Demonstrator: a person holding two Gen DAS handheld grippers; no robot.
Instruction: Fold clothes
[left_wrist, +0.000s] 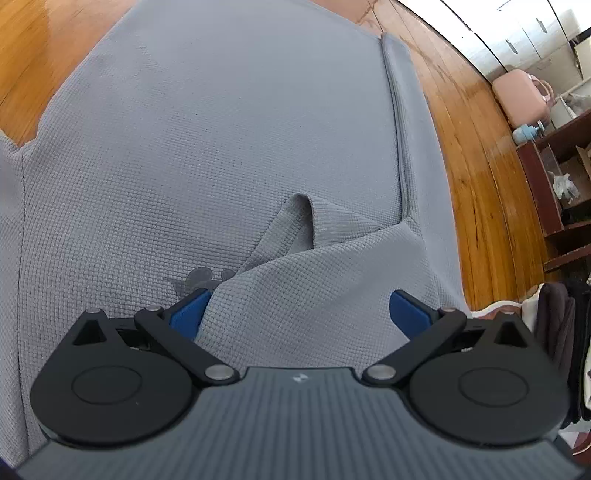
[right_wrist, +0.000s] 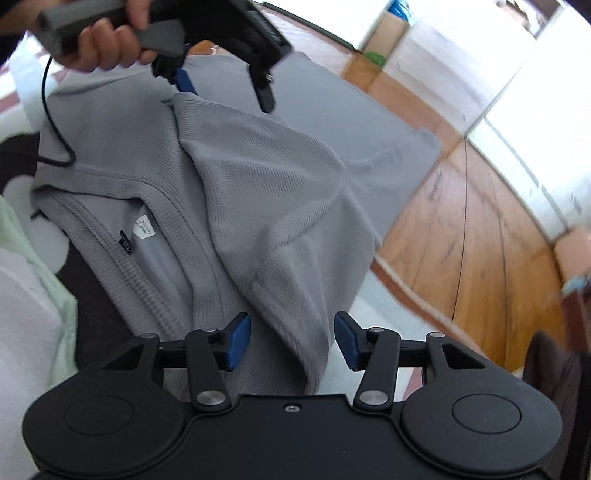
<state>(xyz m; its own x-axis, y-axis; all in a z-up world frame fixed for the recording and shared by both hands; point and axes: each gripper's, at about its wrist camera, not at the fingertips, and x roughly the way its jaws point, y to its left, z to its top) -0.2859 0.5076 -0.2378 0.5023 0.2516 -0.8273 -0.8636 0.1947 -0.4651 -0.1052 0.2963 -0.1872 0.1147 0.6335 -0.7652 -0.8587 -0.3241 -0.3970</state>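
A grey waffle-knit garment (right_wrist: 258, 177) is spread on a wooden floor (right_wrist: 461, 229); a folded flap lies, apparently unpinched, between the wide-open left gripper (left_wrist: 299, 314) and half-open right gripper (right_wrist: 291, 341).

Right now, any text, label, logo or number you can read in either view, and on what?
No words can be read.
White neck tag in the grey shirt: print too small and blurred.
Dark neck tag: pale marks, unreadable.
Shirt front: grey mouse-head motif, no letters.
Left gripper body: small white emblem, no letters.
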